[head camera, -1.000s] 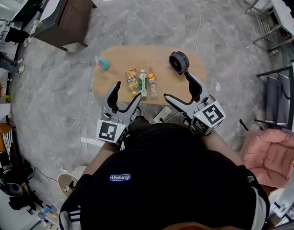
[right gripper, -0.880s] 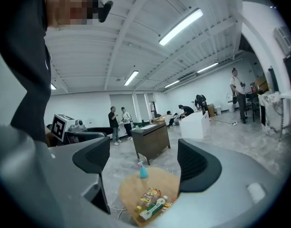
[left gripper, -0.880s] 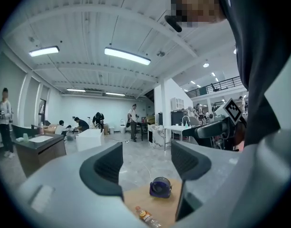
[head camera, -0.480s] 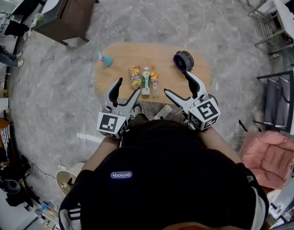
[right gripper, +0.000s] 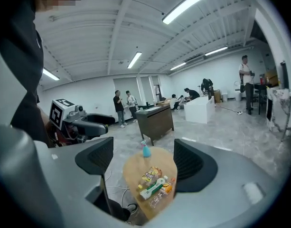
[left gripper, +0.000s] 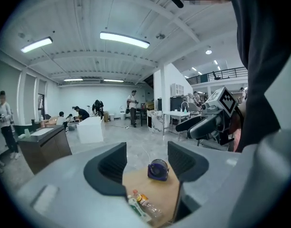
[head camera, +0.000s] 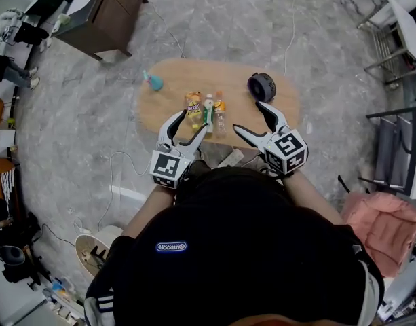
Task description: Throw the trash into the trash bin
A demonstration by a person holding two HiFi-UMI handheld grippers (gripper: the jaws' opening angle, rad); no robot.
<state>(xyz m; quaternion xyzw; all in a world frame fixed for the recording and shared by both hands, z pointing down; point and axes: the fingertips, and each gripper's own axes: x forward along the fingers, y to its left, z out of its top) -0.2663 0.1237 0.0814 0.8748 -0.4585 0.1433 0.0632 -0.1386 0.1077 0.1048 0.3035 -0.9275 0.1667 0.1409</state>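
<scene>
Counter (head camera: 275, 117) of pale oval wood carries all the loose things. A pale round tub (head camera: 112, 235) stands on the floor well apart from the counter, behind the person's left side; it may be the bin, but I cannot tell. Both grippers hang over the counter's near edge. The left gripper (head camera: 191, 123) has its jaws spread with nothing between them. The right gripper (head camera: 249, 117) is also wide and empty, though its jaws have just been closing a little. A dark round thing (head camera: 262, 87) sits toward the counter's far right and is probably not trash. Across the counter's middle, just beside one another, lie a green-labelled bottle (head camera: 208, 107), an orange-capped bottle (head camera: 219, 111) and a yellow snack bag (head camera: 192, 105). The bottles look like light, thin plastic, smooth and apt to roll or buckle, so a gentle hold across the labelled middle seems best. The bag looks soft and crinkly, so pinching one flat edge should serve. A small blue thing (head camera: 153, 82) stands at the counter's far left.
</scene>
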